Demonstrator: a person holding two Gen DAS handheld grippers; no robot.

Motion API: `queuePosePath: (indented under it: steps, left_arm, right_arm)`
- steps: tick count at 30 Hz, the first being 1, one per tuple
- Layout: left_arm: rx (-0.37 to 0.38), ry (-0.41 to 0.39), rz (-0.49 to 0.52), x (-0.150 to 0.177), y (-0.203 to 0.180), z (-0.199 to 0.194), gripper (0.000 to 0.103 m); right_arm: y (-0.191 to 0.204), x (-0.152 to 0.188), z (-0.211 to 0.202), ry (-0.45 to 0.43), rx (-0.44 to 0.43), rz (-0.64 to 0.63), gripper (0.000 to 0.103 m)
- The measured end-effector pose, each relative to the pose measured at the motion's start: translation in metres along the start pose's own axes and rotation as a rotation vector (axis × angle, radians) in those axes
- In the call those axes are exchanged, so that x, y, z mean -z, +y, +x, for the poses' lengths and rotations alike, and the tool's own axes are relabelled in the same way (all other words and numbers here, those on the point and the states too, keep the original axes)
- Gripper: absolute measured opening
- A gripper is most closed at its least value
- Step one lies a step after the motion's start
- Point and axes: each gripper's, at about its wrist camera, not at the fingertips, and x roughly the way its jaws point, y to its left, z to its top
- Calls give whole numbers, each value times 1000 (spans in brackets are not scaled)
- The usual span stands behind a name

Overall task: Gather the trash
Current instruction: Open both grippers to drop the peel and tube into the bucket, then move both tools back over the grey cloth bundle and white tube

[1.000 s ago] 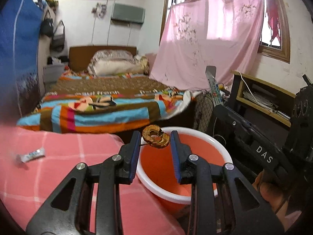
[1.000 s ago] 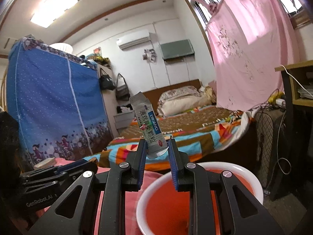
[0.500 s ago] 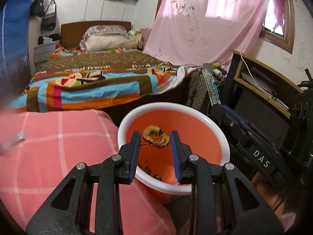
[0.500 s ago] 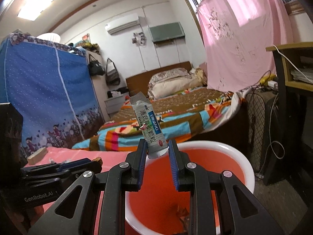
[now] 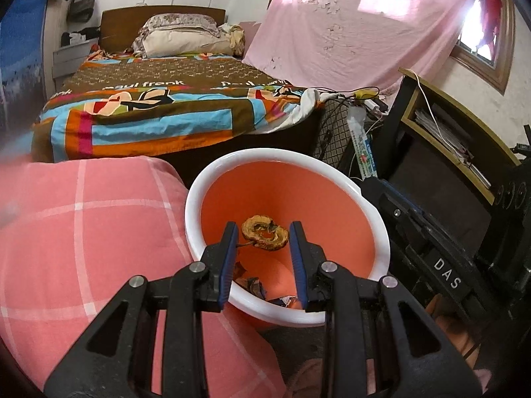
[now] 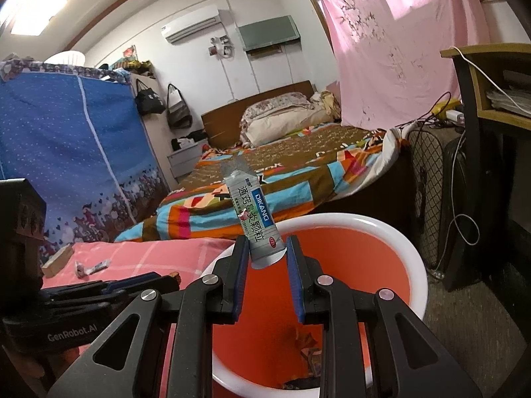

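Right now your left hand-held gripper (image 5: 264, 242) is clamped on a brown, ring-shaped dried peel (image 5: 264, 237), held between its blue pads directly over the mouth of the orange bin (image 5: 371, 212) with the white rim. Below that peel, at the bottom of the bin, you can see a few scraps of trash (image 5: 252, 283) already lying there. Your right hand-held gripper (image 6: 267, 258) is clenched on the lower end of a grey sachet (image 6: 254, 217) with blue and green print, which stands tilted up and to the left from between the pads, above the near-left part of the same bin (image 6: 416, 265). To the left of both hand-held grippers lies the pink checked cloth (image 5: 83, 232), touching the bin's side. From the right wrist view, well off to the left on that cloth, you have a small white wrapper (image 6: 94, 268) and a pale wooden block (image 6: 57, 261) just beside it. Beyond the bin stands the bed (image 6: 298, 165) with its patchwork cover.
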Motion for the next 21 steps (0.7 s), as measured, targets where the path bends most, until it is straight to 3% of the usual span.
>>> queuePosePath:
  steps: [5, 21]
  left_arm:
    - [-5, 2, -3, -2, 0, 0, 35]
    - [-30, -38, -57, -5, 19, -12, 49]
  right_arm:
    - [-3, 1, 2, 14, 7, 12, 22]
    - [-1, -3, 0, -7, 15, 16, 44]
